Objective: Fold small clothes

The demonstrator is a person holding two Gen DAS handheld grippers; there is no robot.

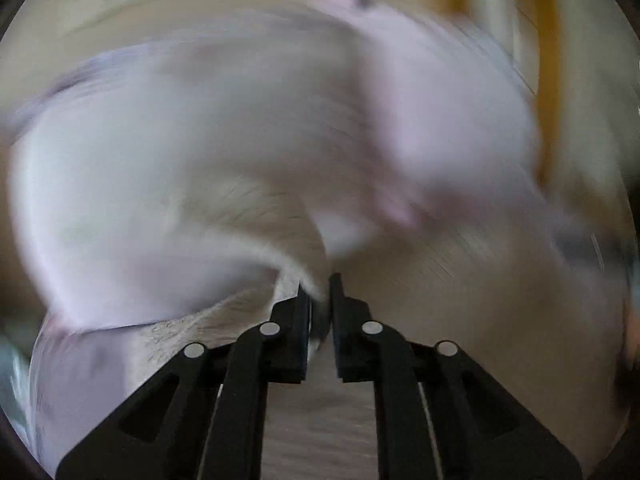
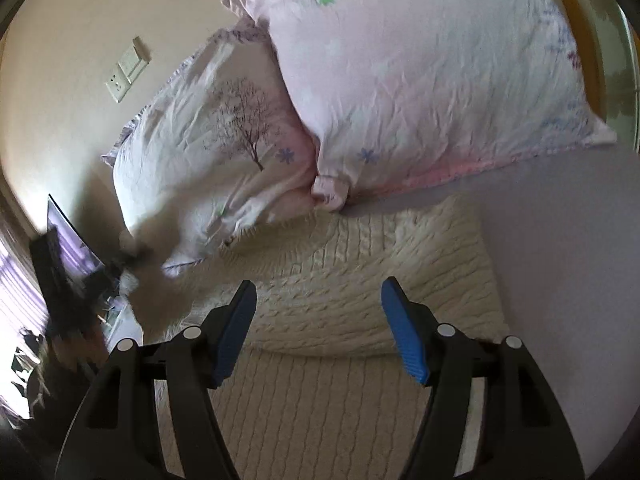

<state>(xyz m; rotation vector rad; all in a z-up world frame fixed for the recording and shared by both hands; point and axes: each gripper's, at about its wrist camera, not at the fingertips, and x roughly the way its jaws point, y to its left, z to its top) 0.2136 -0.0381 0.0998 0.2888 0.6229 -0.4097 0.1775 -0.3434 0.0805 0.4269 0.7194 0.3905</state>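
1. The right gripper (image 2: 318, 290) hangs with its blue pads (image 2: 236, 332) spread wide above the cream knitted garment (image 2: 360, 280) lying on the bed sheet (image 2: 560, 240).
2. The left gripper (image 1: 319, 286) is pinched on a fold of that knit.
3. Two pillows (image 2: 420, 80) lie beyond, against the wall (image 2: 80, 20).
4. The left view is badly smeared.

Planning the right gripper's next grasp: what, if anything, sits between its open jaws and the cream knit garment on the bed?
Nothing visible does. The right gripper hangs open directly over the cream knit garment, with only air between them. The two pillows lie beyond the garment's far edge, not in the path.
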